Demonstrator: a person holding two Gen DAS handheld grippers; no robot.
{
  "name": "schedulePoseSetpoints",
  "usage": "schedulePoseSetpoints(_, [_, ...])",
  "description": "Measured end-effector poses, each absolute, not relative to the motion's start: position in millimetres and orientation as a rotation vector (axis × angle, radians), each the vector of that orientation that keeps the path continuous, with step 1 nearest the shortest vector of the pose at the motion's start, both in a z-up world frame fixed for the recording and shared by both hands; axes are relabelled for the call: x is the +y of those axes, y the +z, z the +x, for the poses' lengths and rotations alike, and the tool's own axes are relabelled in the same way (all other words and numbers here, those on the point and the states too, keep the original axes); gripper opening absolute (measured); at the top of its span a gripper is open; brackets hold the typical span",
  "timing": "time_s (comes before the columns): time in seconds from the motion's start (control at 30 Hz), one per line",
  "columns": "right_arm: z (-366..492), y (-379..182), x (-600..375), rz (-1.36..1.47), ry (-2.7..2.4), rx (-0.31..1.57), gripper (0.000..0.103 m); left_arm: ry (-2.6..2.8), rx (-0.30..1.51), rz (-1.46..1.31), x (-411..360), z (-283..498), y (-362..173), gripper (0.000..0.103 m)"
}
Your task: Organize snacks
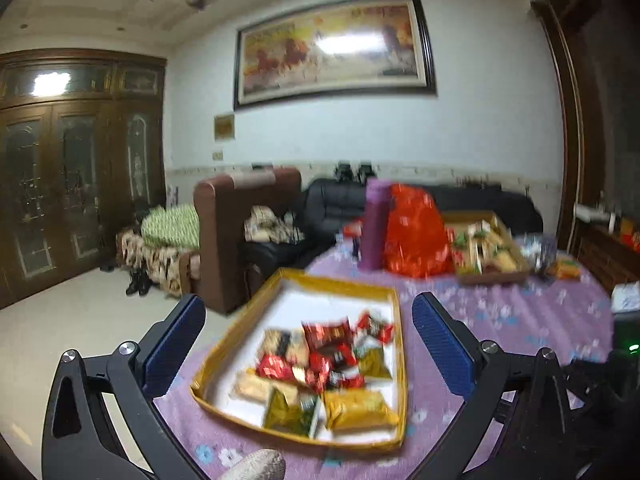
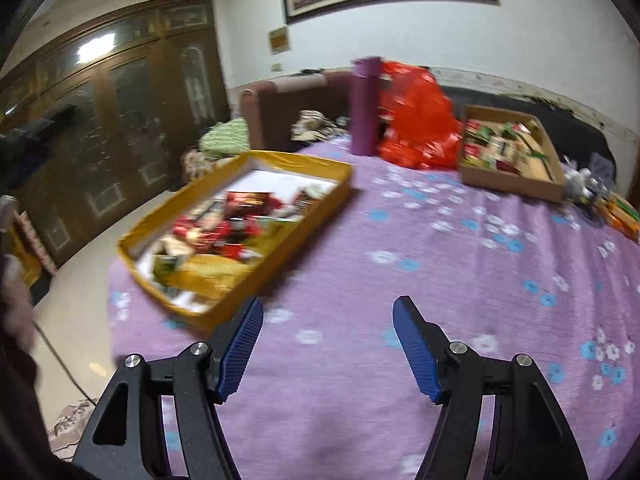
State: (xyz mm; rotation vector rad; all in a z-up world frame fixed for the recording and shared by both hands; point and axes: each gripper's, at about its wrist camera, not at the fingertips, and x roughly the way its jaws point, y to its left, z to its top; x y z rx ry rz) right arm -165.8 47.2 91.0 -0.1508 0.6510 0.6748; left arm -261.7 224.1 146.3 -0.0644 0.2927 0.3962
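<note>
A yellow-rimmed box (image 1: 340, 284) with a white floor holds several red, gold and beige snack packets (image 1: 320, 364) at the table's near left. It also shows in the right wrist view (image 2: 292, 158). My left gripper (image 1: 308, 320) is open and empty, its jaws wide apart above the box. My right gripper (image 2: 328, 316) is open and empty over bare purple cloth, just right of the box. A brown cardboard box (image 2: 510, 182) with more snacks sits at the far right.
A purple bottle (image 2: 365, 106) and a red plastic bag (image 2: 416, 124) stand at the table's far side. Loose wrapped items (image 2: 616, 208) lie near the right edge. The flowered purple tablecloth (image 2: 440, 280) covers the table. Sofas stand beyond.
</note>
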Motion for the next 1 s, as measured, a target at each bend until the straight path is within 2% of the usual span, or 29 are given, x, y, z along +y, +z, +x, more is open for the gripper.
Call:
schedulePoseSetpoints(0.1, [-180.6,89.2,67.8,-0.184,0.696,0.651,0.07,0.379,0.4,-0.112,229.6,-243.0,125.0,0.103])
schedulePoseSetpoints(0.47, [-194.1,66.4,90.5,-0.21,0.705,0.698,0.07,0.481,0.54,-0.078,223.5,-231.4,95.6,0.103])
schedulePoseSetpoints(1.0, [-208.4,56.9,105.1,-0.265,0.714,0.695,0.07,0.482,0.598,-0.066,223.9,-229.6,85.0,0.103])
